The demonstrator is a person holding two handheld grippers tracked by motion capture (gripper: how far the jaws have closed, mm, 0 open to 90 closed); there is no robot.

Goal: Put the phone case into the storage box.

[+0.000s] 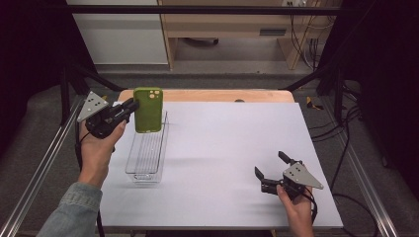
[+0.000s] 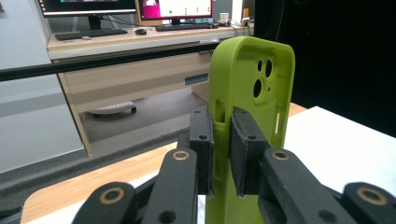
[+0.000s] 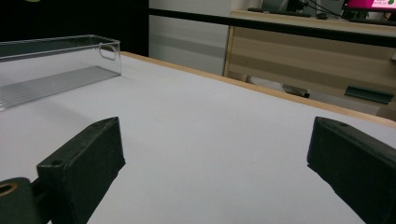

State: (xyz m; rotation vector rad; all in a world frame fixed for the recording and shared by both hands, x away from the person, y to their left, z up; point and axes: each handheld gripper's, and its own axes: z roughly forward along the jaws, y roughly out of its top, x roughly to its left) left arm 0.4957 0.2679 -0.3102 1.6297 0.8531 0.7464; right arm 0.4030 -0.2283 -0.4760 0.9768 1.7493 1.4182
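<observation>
A green phone case [image 1: 148, 109] with camera cut-outs hangs upright over the far end of a clear plastic bin [image 1: 146, 166]. My left gripper [image 1: 132, 105] is shut on the case's left edge; in the left gripper view the two black pads [image 2: 202, 149] pinch the thin green wall of the case [image 2: 254, 88]. My right gripper [image 1: 269, 171] rests low on the white table near the front right, jaws spread wide with nothing between them. In the right gripper view the two fingers [image 3: 81, 168] stand far apart over bare table, and the bin [image 3: 56, 60] lies at the far left.
The white table top [image 1: 227, 143] has a wooden strip along its far edge. Metal frame rails run down both sides. A desk with monitors and a keyboard [image 2: 88, 33] stands beyond the table.
</observation>
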